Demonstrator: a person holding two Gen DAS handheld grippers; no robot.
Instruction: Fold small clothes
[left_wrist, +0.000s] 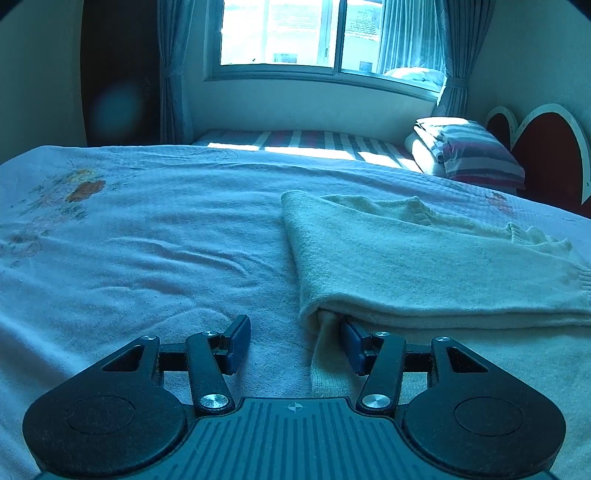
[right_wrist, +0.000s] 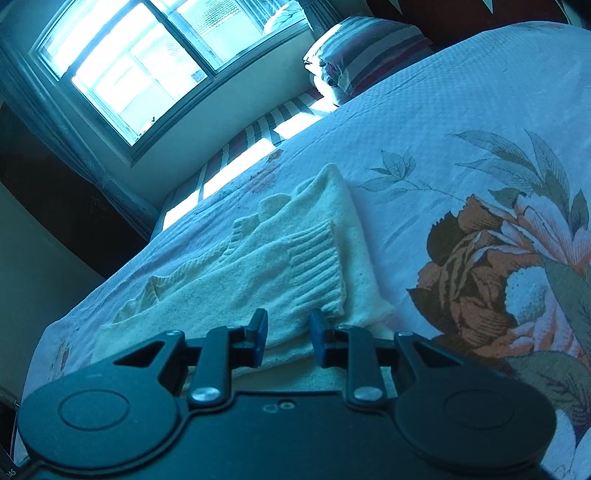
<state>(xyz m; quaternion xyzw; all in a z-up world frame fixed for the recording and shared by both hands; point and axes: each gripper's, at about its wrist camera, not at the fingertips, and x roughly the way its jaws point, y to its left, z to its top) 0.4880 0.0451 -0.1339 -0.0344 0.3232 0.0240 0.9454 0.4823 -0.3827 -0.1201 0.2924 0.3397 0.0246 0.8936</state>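
Landmark: the cream sweater (left_wrist: 424, 266), lying folded on the floral bedspread (left_wrist: 147, 240).
Sweater: lengthwise fold, a ribbed cuff (right_wrist: 314, 266) laid across its top; near edge closest to me.
My left gripper (left_wrist: 295, 345): at the sweater's near-left corner, jaws well apart; the right-hand pad (left_wrist: 352, 347) is tucked under the folded edge, the left-hand pad sits on bare bedspread beside it. Nothing pinched.
My right gripper (right_wrist: 288, 338): at the sweater's near edge, just below the cuff, jaws narrowly apart with knit cloth in the gap; I cannot tell whether the pads press it.
Beyond the sweater: a striped pillow (left_wrist: 476, 155) and the window (left_wrist: 317, 33).
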